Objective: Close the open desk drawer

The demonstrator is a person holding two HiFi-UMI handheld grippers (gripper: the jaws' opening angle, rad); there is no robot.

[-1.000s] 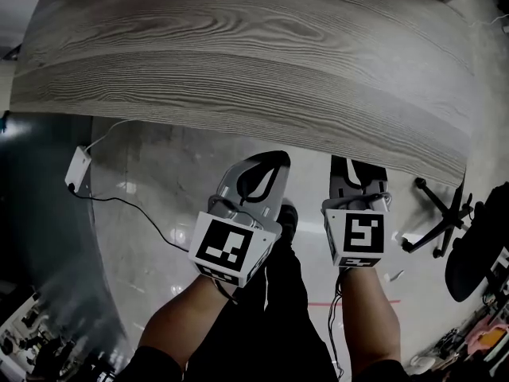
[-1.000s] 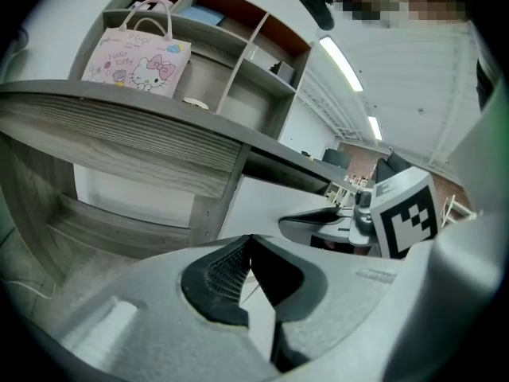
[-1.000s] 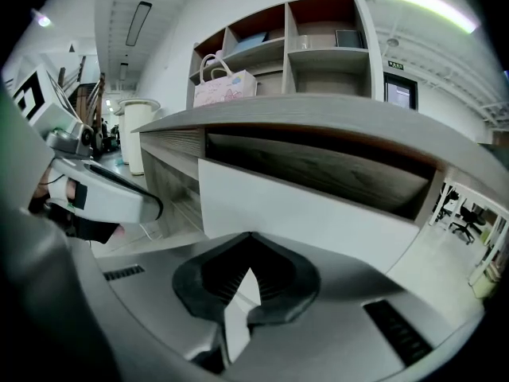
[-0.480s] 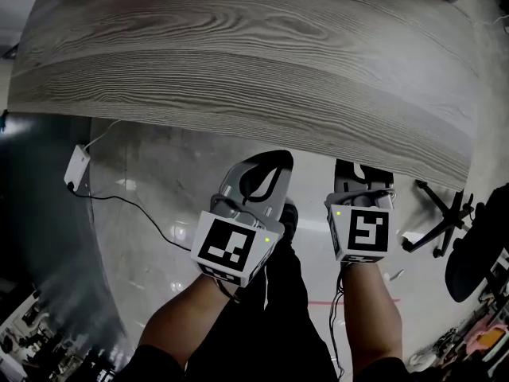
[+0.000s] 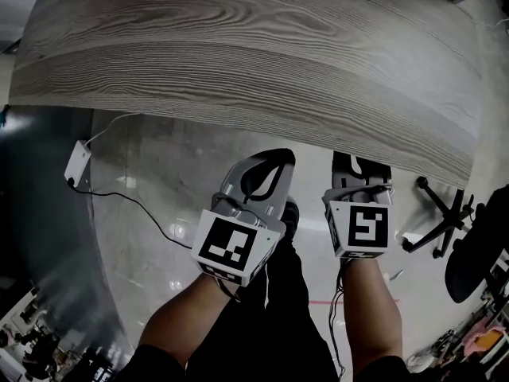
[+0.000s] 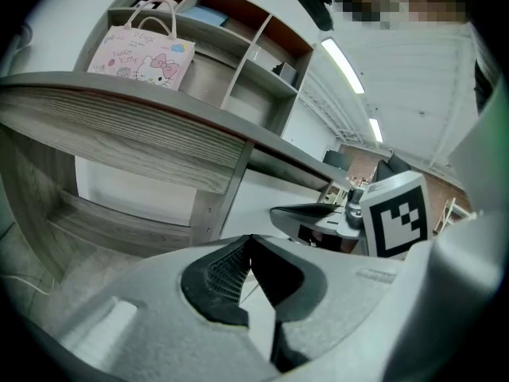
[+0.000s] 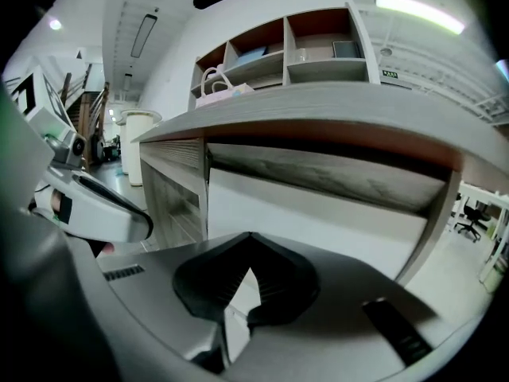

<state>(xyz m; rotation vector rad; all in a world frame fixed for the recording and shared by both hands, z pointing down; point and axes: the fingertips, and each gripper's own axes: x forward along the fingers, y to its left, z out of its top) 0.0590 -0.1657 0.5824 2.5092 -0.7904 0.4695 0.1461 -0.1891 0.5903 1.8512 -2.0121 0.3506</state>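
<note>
The grey wood-grain desk top (image 5: 254, 62) fills the upper half of the head view. Both grippers hang just below its front edge, over the floor. My left gripper (image 5: 267, 162) is shut, its tips meeting with nothing between them (image 6: 250, 237). My right gripper (image 5: 358, 164) sits beside it, also shut and empty (image 7: 250, 235). In the right gripper view a grey wood panel (image 7: 318, 173) runs under the desk top (image 7: 318, 106), set back from its edge; I cannot tell whether it is the drawer front. A white panel (image 7: 302, 217) lies below it.
A shelf unit holding a pink cartoon bag (image 6: 143, 50) stands on the desk's far side. A drawer cabinet (image 7: 171, 185) is at the desk's left. On the floor lie a white power adapter with its cable (image 5: 78, 165) and an office chair's base (image 5: 441, 213).
The right gripper has shifted slightly and tipped a little under the desk edge. The left gripper has stayed where it was. Both remain shut.
</note>
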